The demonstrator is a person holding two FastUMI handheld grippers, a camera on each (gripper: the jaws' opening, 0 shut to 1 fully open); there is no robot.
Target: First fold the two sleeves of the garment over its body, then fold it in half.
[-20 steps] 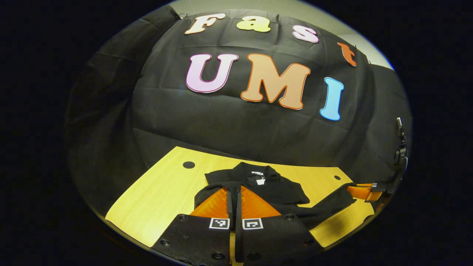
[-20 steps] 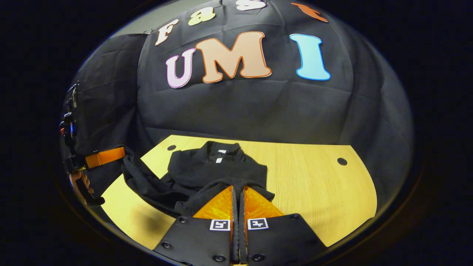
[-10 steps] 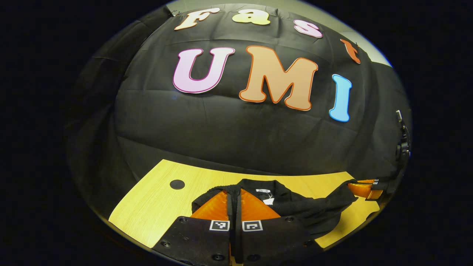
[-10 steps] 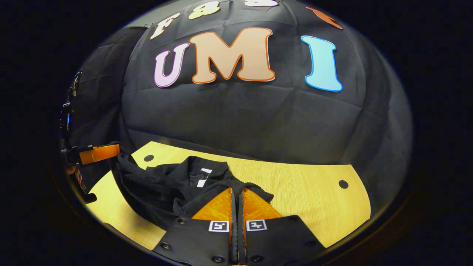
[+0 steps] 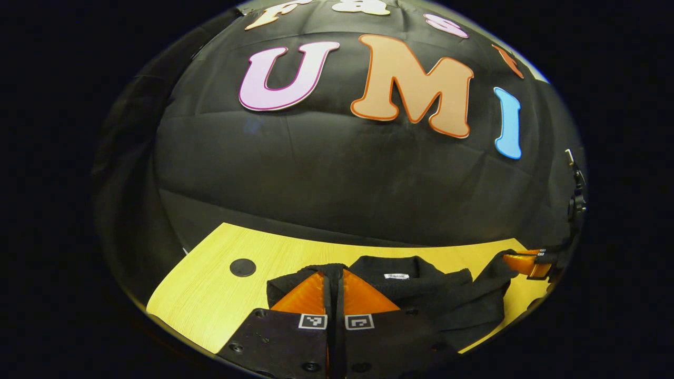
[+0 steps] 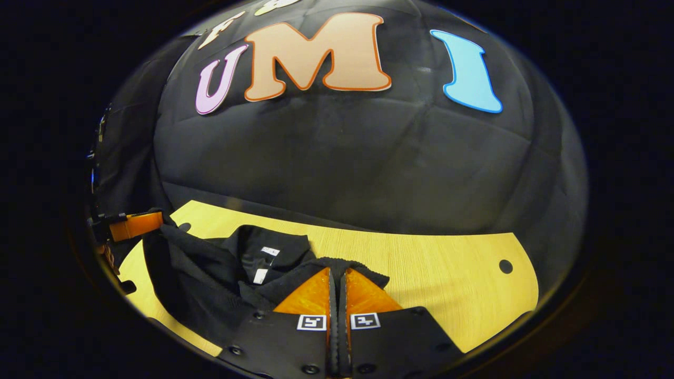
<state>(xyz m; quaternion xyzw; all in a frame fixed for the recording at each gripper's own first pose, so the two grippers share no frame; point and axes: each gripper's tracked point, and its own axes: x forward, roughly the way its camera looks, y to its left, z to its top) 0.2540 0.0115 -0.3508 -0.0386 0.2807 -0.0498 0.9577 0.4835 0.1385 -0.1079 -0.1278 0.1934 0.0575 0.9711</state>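
- Left gripper view: the left gripper (image 5: 335,287) has its jaws pressed together on a black edge of the garment (image 5: 421,287), with cloth wrapped over the fingertips.
- From those jaws the garment runs off to the right, a low, bunched band of dark knit lying on the table (image 5: 221,284).
- Just past the jaws and a little right sits the collar, with a small white label (image 5: 396,276) facing up.
- Far right of the jaws, the right gripper (image 5: 518,263) shows at the rim, its fingers pinching the garment's other end, which is lifted there.
- Left of the jaws lies bare wood with a dark round hole (image 5: 243,267).
- Right gripper view: the right gripper (image 6: 337,287) is also closed on a ribbed edge of the garment (image 6: 210,273), which drapes across both fingertips.
- Here the cloth spreads left of the jaws, wider and more rumpled, with folds piled on each other.
- The collar opening lies just left of the jaws, and two white tags (image 6: 263,263) show inside it.
- Far left, the left gripper (image 6: 134,226) grips the raised far edge; a bit of a hand (image 6: 108,258) shows below it.
- Right of the jaws the table (image 6: 447,279) is open wood with a hole (image 6: 506,266) near its corner.
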